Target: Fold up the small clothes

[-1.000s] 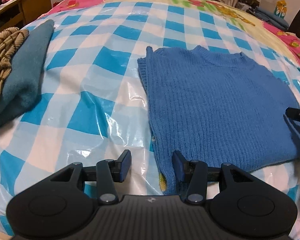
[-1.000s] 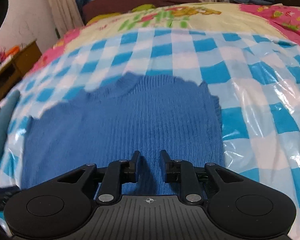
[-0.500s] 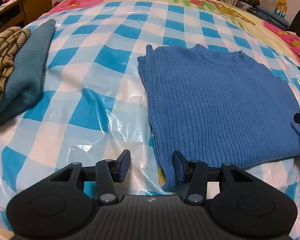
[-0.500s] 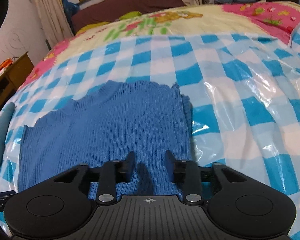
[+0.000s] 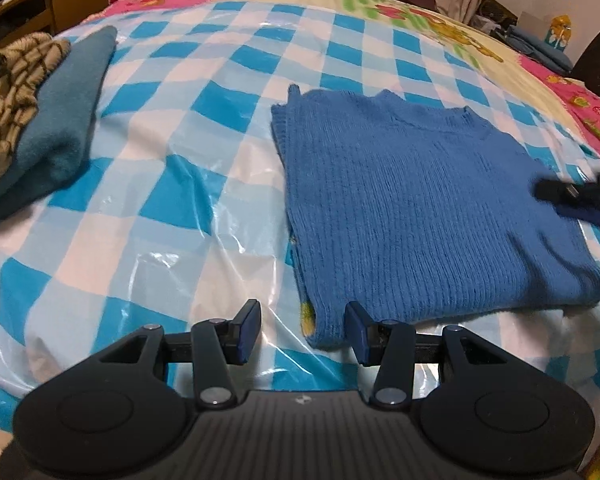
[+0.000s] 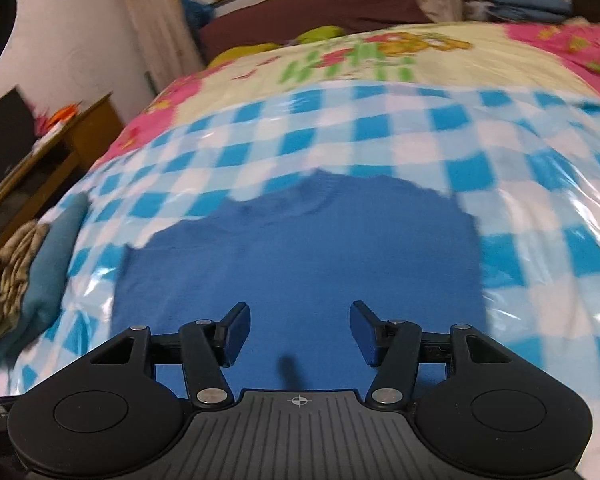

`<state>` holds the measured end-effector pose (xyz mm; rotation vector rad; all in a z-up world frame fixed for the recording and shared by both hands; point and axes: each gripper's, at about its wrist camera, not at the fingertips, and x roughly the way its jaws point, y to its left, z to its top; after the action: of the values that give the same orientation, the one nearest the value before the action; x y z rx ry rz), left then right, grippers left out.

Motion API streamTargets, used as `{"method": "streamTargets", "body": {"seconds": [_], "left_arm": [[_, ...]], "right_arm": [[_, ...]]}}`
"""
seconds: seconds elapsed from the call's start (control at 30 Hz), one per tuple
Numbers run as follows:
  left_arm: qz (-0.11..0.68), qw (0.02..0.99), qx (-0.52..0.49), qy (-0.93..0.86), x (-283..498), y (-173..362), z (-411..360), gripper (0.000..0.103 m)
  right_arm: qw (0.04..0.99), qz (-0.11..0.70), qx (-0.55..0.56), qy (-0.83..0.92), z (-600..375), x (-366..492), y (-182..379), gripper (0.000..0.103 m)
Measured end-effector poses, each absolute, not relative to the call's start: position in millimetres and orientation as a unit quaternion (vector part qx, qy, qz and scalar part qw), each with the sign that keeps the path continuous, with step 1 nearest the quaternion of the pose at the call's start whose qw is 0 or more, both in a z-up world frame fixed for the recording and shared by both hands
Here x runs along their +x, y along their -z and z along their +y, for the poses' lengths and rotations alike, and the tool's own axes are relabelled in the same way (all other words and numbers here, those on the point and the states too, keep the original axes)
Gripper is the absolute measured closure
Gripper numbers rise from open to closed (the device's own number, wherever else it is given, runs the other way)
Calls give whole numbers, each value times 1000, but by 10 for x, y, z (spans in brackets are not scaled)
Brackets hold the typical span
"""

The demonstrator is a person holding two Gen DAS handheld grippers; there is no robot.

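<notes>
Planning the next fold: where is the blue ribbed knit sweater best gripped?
Probably at the near hem corner of the blue ribbed knit sweater, which lies flat. That corner sits beside the left claw, so come from the near edge, pinching the stacked layers.

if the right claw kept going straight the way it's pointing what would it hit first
Most likely the blue sweater: the right claw, jaws opening with nothing between them, points down at its flat knit. Nothing else shows in that line, though the blur leaves the depth unclear.

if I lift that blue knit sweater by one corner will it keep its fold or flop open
Probably flops: the blue sweater is soft ribbed knit, lying limp on the bed. Its layers, visible at the near-left edge, look loose, so they would likely slide apart. The glossy plastic sheet beneath may let it slip when pushed.
</notes>
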<state>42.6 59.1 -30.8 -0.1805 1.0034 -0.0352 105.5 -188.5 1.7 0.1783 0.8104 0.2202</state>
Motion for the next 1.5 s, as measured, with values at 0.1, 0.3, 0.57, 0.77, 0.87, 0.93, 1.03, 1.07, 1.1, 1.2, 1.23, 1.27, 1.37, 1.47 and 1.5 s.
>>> {"method": "streamTargets", "body": {"seconds": [0.1,0.3,0.57,0.77,0.87,0.93,1.03,1.07,1.1,1.2,1.23,1.27,1.37,1.47,1.5], "left_arm": [[488,867,-98,31,414,368,587,53],[487,866,-101,53,401,412,578,53],[481,868,-95,77,370,404,585,53],[481,865,-109,91,357,389,651,53],[473,869,-110,93,325,357,687,53],[459,878,-100,88,274,312,693,51],[447,887,-90,79,199,257,695,50],[444,889,-87,73,178,244,698,50],[442,891,-85,65,162,235,702,48],[442,892,-85,48,129,237,735,44],[444,891,-86,45,114,243,734,41],[446,890,-85,43,107,251,721,40],[451,890,-57,38,136,294,602,39],[457,888,-23,33,181,361,475,38],[456,889,-19,34,183,362,443,38]], "right_arm": [[903,399,70,-143,-1555,1200,-56,48],[884,424,34,-194,-809,1616,-19,48],[857,468,-46,-213,54,1991,264,48],[849,486,-113,-173,303,2110,519,46],[850,486,-119,-164,278,2132,542,59],[850,490,-113,-158,216,2167,529,68],[850,492,-97,-160,122,2188,460,81],[850,492,-89,-164,86,2183,435,85],[851,491,-83,-168,50,2175,408,86],[855,485,-59,-176,-79,2152,335,90],[855,483,-51,-179,-120,2144,312,91],[856,482,-45,-181,-151,2140,292,92],[859,475,-28,-192,-256,2129,234,92],[861,469,-10,-199,-373,2130,195,92],[861,467,-3,-201,-416,2133,185,92]]}}
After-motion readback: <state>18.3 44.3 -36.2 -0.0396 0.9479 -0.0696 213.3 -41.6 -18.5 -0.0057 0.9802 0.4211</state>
